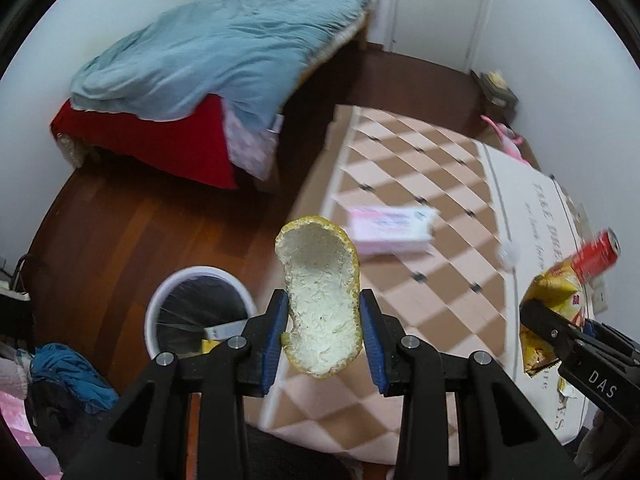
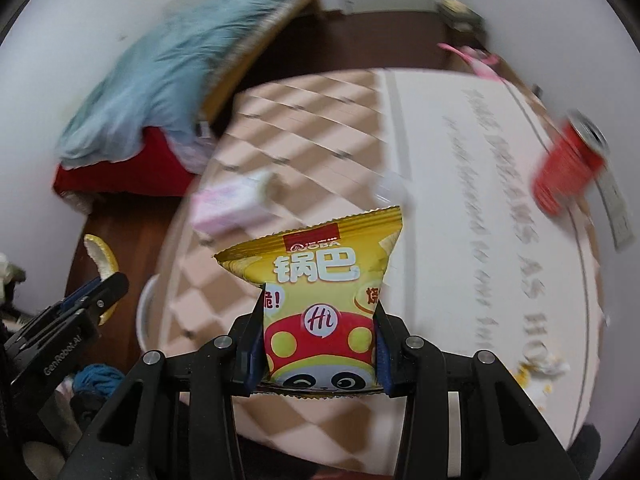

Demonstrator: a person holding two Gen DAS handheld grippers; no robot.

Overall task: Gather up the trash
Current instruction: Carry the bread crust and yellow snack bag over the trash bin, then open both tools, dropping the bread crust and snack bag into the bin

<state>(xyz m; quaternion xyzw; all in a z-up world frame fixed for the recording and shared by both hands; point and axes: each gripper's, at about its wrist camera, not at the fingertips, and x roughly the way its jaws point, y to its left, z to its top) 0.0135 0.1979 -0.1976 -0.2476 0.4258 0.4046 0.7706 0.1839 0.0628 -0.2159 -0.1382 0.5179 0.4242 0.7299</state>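
My left gripper (image 1: 323, 320) is shut on a large piece of yellow fruit peel (image 1: 320, 292), white pith facing me, held in the air to the right of a white trash bin (image 1: 160, 300) lined with a dark bag. My right gripper (image 2: 318, 344) is shut on a yellow snack packet (image 2: 320, 292) with a panda print, held above the table edge. The packet (image 1: 554, 292) and right gripper also show at the right of the left wrist view. The peel (image 2: 102, 264) and left gripper show at the left of the right wrist view.
A table with a checkered pink-and-brown cloth (image 1: 420, 184) carries a pink tissue pack (image 1: 392, 230), a red can (image 1: 596, 256) and small scraps (image 2: 544, 364). A bed with a blue quilt (image 1: 208, 52) stands behind. Clothes (image 1: 68, 372) lie on the wooden floor by the bin.
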